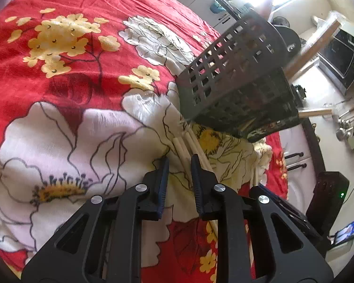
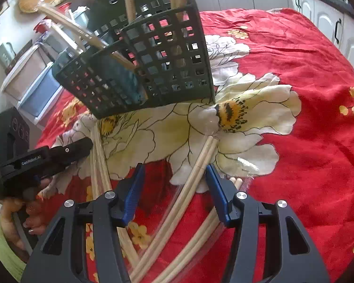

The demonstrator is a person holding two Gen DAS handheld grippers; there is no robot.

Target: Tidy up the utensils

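Observation:
A black perforated utensil basket (image 1: 236, 82) (image 2: 153, 59) stands on the red flowered cloth (image 1: 70, 75) with several wooden chopsticks upright in it. More pale chopsticks (image 1: 180, 148) lie on the cloth in front of it. My left gripper (image 1: 179, 165) is down over them with its jaws narrow. The sticks run between the pads close to the right one, and cloth still shows beside the left pad. From the right wrist view, the left gripper (image 2: 82, 143) tips at a bundle of sticks (image 2: 99, 155). My right gripper (image 2: 175, 172) is open about halfway, straddling a wrapped chopstick pair (image 2: 195, 165) without pressing it.
Another chopstick pair (image 2: 234, 181) lies just outside my right gripper's right finger. A person's hand (image 2: 18, 212) holds the left gripper. Storage boxes (image 2: 30, 77) and white cabinets (image 2: 318, 18) ring the table. A counter with metal utensils (image 1: 349, 122) lies beyond the basket.

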